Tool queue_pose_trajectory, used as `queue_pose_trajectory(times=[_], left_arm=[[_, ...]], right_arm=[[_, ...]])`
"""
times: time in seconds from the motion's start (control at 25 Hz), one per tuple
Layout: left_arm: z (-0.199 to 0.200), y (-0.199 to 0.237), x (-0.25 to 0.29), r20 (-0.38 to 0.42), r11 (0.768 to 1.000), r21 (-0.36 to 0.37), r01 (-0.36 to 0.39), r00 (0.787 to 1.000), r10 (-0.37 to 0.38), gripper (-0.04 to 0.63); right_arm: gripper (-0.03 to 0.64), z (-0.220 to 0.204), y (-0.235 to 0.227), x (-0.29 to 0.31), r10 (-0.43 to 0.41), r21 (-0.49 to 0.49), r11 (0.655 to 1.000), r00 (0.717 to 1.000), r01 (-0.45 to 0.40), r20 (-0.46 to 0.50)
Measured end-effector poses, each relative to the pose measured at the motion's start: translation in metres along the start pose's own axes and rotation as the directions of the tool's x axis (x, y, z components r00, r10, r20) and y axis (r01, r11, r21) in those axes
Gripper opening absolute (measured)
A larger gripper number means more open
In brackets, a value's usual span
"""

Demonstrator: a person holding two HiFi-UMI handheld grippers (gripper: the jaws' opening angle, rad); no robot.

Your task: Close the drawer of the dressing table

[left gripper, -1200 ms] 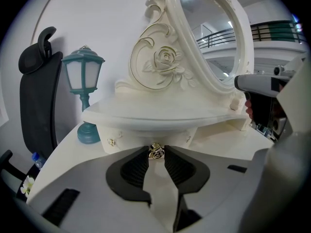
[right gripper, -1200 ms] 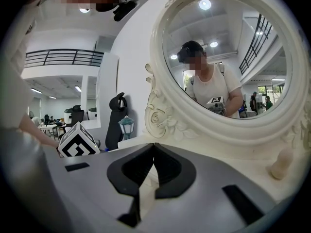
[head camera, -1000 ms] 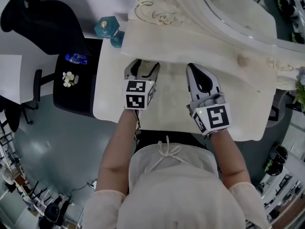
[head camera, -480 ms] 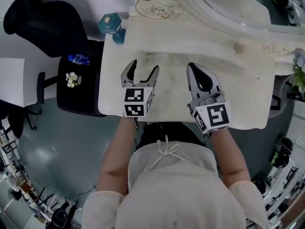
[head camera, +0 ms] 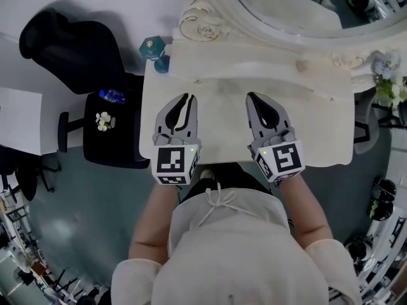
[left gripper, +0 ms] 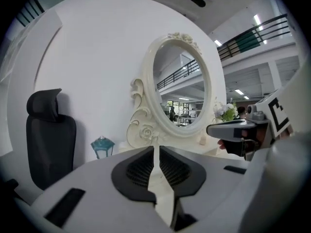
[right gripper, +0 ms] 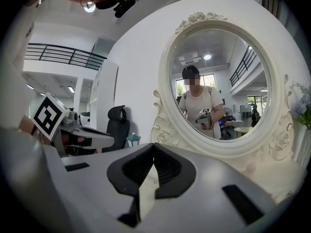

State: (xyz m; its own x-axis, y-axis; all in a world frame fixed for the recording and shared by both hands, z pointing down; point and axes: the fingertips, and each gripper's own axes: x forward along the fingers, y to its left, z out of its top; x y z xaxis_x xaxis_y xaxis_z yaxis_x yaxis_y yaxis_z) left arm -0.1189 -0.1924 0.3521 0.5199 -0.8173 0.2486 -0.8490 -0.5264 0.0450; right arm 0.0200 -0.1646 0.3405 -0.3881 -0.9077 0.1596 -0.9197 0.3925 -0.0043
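Grippers are hovering side by side above the dressing table. The left gripper has just been closing its jaws, now together on nothing. The right gripper is holding its jaws together, empty. The drawer is lying out of sight beneath the tabletop, and the oval mirror is standing beyond.

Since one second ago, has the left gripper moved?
Yes. The left gripper has drawn back from the mirror base toward the tabletop's front edge; its jaws have just been closing, empty.
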Motion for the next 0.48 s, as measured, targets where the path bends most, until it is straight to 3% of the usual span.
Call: queue_pose_trajectory(times=[0.48], left_arm=[[0.091, -0.013, -0.070, 0.157, 0.991, 0.079, 0.109, 0.980, -0.120, 0.018]], right_arm=[[0.005, 0.056, 0.018, -0.035, 0.032, -0.052, 0.998, 0.995, -0.027, 0.095]])
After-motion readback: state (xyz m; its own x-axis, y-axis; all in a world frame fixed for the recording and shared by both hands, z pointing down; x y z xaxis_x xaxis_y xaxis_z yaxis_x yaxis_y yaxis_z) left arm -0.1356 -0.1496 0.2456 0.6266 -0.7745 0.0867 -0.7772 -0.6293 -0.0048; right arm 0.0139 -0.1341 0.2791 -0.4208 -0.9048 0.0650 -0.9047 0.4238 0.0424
